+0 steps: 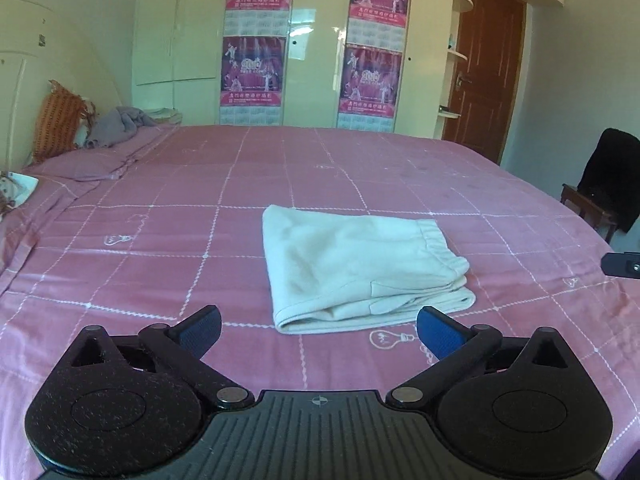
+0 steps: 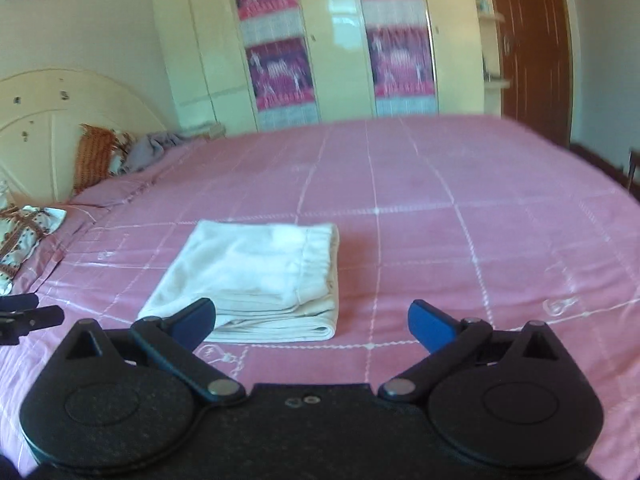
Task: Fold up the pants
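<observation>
The cream-white pants (image 1: pixel 360 268) lie folded into a compact rectangle on the pink checked bedspread (image 1: pixel 160 240), elastic waistband on the right side. My left gripper (image 1: pixel 319 326) is open and empty, just in front of the fold's near edge. In the right wrist view the folded pants (image 2: pixel 256 280) lie ahead and to the left. My right gripper (image 2: pixel 312 322) is open and empty, with its left finger (image 2: pixel 192 318) in front of the pants' near left corner. The right gripper's tip shows at the right edge of the left wrist view (image 1: pixel 622 265).
An orange pillow (image 1: pixel 56 124) and a grey garment (image 1: pixel 116 124) lie at the bed's head on the left. A patterned cloth (image 2: pixel 24 236) lies at the left edge. A dark chair (image 1: pixel 600 196) stands right of the bed. Wardrobe (image 1: pixel 312 40) and brown door (image 1: pixel 484 68) stand behind.
</observation>
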Tool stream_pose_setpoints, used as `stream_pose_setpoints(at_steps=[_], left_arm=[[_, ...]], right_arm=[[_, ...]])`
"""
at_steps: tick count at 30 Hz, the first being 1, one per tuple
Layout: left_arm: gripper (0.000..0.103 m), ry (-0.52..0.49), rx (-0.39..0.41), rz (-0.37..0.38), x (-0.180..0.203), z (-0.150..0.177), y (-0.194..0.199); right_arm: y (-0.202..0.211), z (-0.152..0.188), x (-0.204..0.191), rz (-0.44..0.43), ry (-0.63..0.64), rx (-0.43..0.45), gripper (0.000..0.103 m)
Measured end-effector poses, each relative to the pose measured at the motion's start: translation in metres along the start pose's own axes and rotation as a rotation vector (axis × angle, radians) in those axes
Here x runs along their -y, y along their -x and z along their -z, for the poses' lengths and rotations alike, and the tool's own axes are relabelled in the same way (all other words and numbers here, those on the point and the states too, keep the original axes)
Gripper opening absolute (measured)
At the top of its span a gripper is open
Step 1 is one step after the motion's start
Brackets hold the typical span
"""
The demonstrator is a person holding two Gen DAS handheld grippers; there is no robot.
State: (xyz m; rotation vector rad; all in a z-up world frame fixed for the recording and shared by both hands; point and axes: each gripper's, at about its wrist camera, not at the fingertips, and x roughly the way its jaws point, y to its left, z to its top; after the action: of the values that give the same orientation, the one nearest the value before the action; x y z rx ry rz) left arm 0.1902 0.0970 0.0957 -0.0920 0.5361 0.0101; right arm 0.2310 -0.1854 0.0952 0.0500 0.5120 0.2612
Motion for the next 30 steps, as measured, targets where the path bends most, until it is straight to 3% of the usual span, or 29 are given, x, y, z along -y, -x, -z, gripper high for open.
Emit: stream_pose_setpoints(at_steps=[7, 12, 19, 30], left_arm=[[0.103, -0.02, 0.029, -0.046, 0.007, 0.024, 0.084], [0.103, -0.019, 0.038, -0.001, 0.012, 0.036, 0.125], [0.103, -0.005, 0.049, 0.068, 0.019, 0.048, 0.143], [0.103, -0.066, 0.082, 0.116, 0.042, 0.061, 0.157]], right_arm=[[0.099, 0.031, -0.038, 0.041, 0.048, 0.073, 0.103], [0.137, 0.044, -0.054, 0.06, 0.002, 0.09, 0.103], [0.162, 0.071, -0.067, 0.066, -0.1, 0.069, 0.103], [0.169, 0.089, -0.098, 0.136, 0.039, 0.091, 0.103]])
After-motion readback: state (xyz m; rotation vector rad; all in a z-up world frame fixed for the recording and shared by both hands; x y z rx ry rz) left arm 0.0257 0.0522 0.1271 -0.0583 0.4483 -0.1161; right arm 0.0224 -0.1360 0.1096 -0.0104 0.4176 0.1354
